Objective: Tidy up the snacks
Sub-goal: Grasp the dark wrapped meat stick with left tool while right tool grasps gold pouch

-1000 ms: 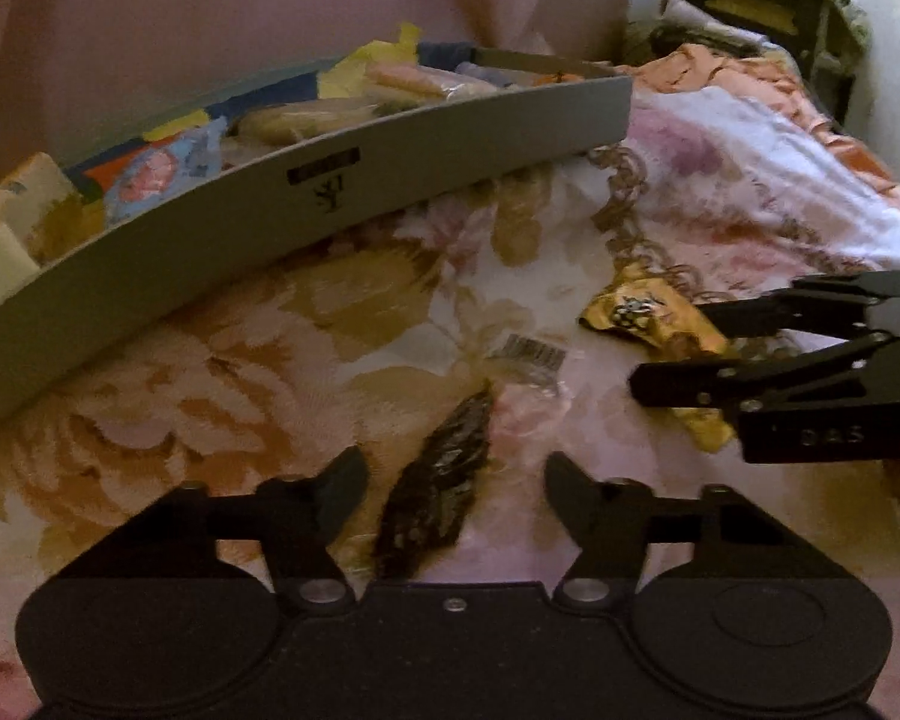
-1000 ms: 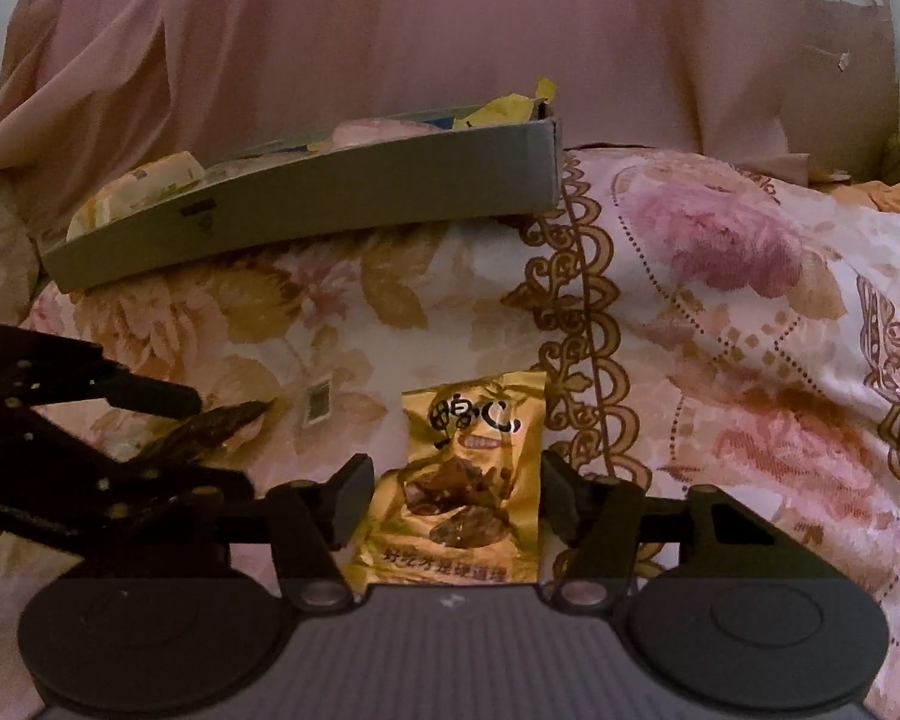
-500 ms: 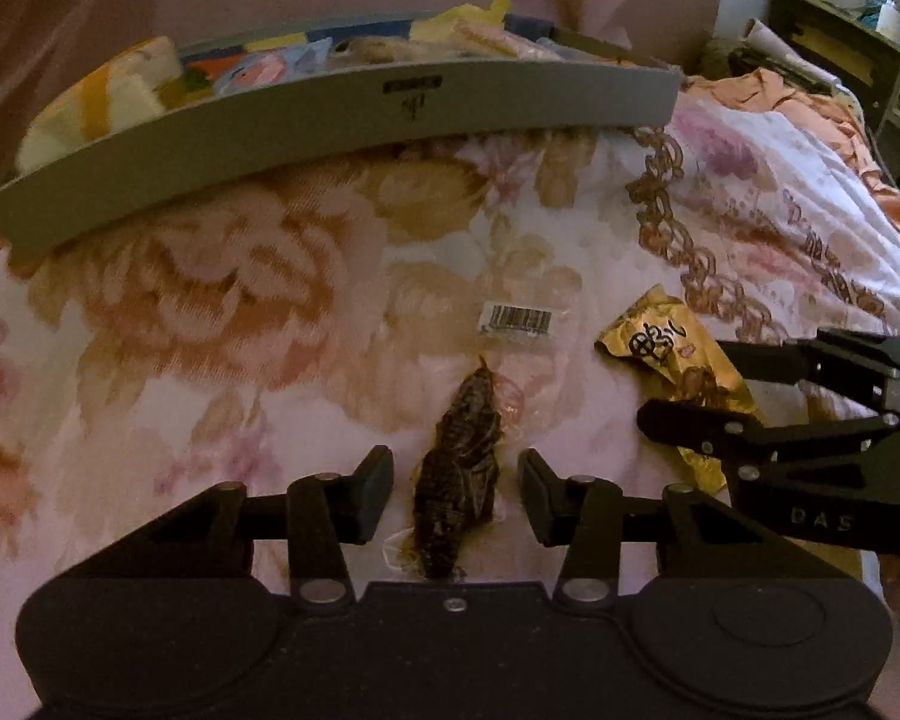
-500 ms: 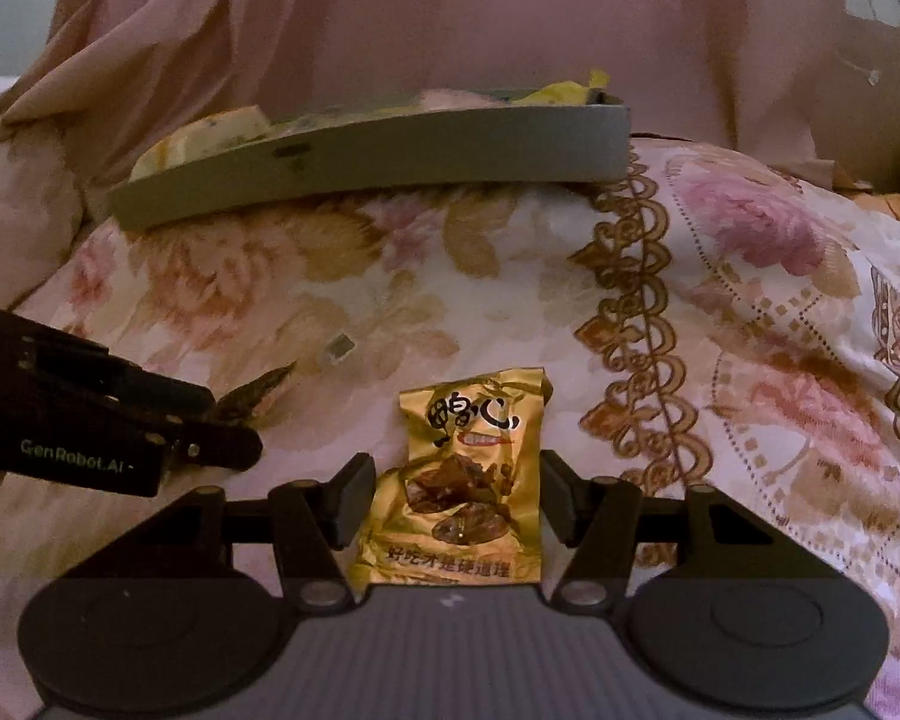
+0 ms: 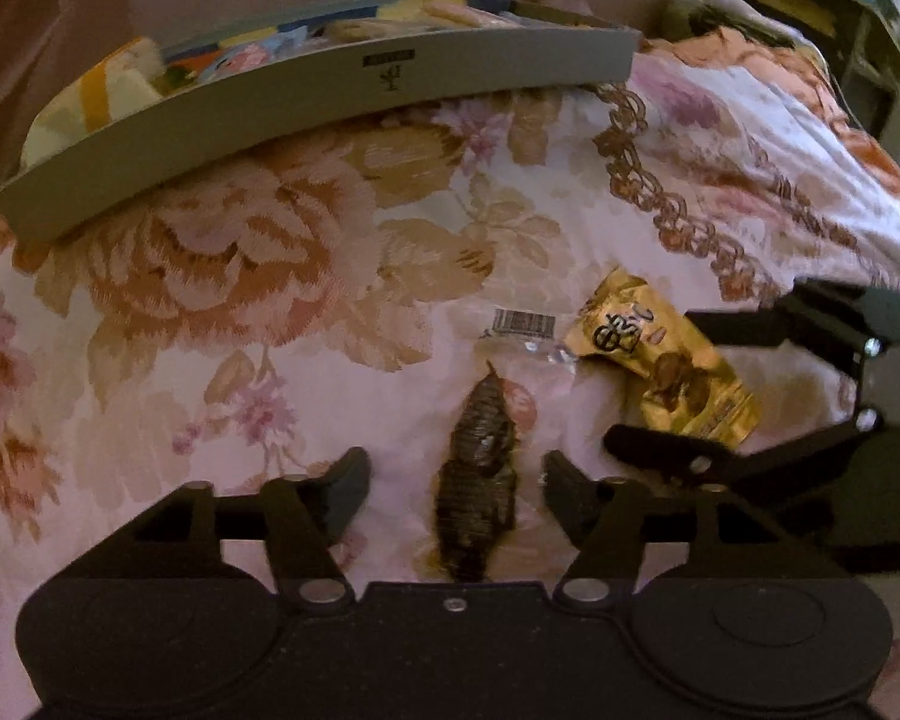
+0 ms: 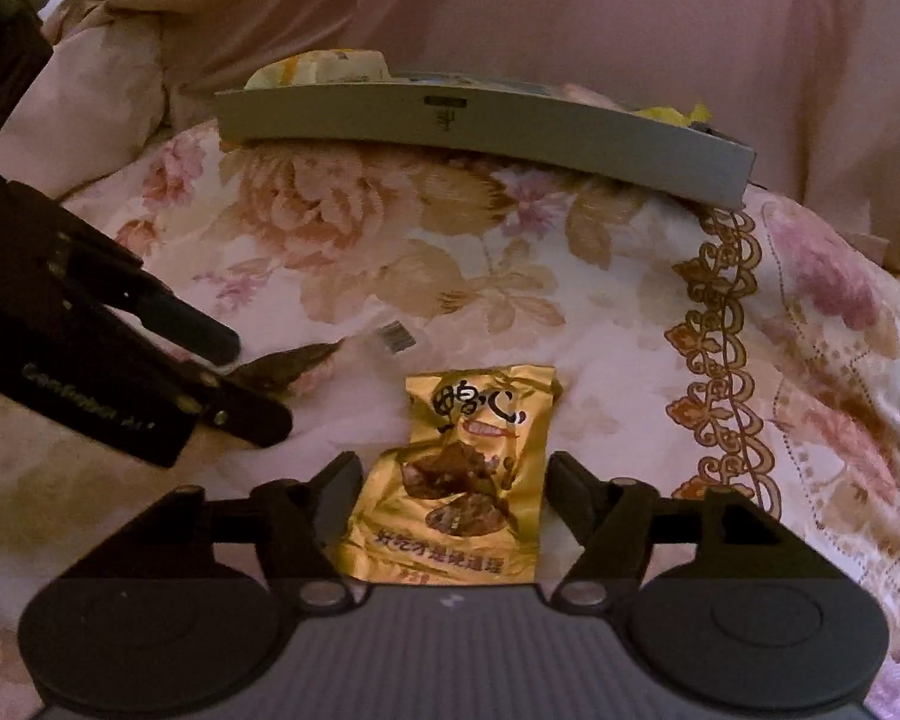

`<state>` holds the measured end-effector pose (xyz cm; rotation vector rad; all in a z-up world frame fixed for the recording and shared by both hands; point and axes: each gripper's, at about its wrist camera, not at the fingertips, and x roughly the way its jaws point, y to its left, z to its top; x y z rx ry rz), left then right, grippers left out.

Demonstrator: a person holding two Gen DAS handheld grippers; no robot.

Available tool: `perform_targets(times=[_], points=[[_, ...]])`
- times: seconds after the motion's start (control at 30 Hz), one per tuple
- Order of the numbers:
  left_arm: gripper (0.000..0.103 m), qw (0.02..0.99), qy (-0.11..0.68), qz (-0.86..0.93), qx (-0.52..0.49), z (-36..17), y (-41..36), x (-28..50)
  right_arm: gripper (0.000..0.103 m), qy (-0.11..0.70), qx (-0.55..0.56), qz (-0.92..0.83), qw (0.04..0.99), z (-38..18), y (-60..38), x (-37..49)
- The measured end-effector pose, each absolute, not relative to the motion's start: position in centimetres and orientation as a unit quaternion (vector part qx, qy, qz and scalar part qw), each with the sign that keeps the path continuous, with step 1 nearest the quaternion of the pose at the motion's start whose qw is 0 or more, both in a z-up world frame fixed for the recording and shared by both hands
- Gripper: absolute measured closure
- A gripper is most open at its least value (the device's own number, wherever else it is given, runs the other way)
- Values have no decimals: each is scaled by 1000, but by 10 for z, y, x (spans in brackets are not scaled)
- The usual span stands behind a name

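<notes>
Both jaws just opened wider, nothing clamped: left gripper (image 5: pixel 456 483) straddles the dark snack (image 5: pixel 479 498), right gripper (image 6: pixel 453 489) the gold packet (image 6: pixel 468 480). Both snacks lie on the bedspread (image 5: pixel 222 312), near side of the grey tray (image 5: pixel 306 102). Looks like a re-grip before loading.

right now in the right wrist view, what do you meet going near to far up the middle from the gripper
right gripper → gold snack packet lying between its open fingers → barcode label → flowered bedspread → grey box of snacks → pink curtain

Glossy gold foil packet (image 6: pixel 459 480), woven bedspread (image 6: pixel 570 276)
</notes>
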<state>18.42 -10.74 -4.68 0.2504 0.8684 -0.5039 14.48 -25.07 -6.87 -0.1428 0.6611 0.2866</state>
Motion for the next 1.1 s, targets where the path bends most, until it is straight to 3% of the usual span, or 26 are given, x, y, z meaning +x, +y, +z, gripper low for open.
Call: perform_targets(times=[0.23, 0.5, 0.73, 0.87, 1.1], points=[[22, 871, 406, -248, 120, -51, -106, 194, 15, 316, -53, 132, 938, -75, -256, 148], [30, 878, 394, -244, 122, -53, -109, 193, 15, 315, -53, 130, 939, -76, -256, 147], [54, 881, 394, -237, 108, -51, -109, 182, 23, 323, -31, 105, 940, -75, -250, 141], [55, 885, 402, -223, 75, -51, -102, 175, 36, 325, -31, 96, 940, -73, -247, 134], [55, 883, 427, -195, -2, -51, -80, 154, 40, 332, -27, 91, 938, -69, -241, 119]])
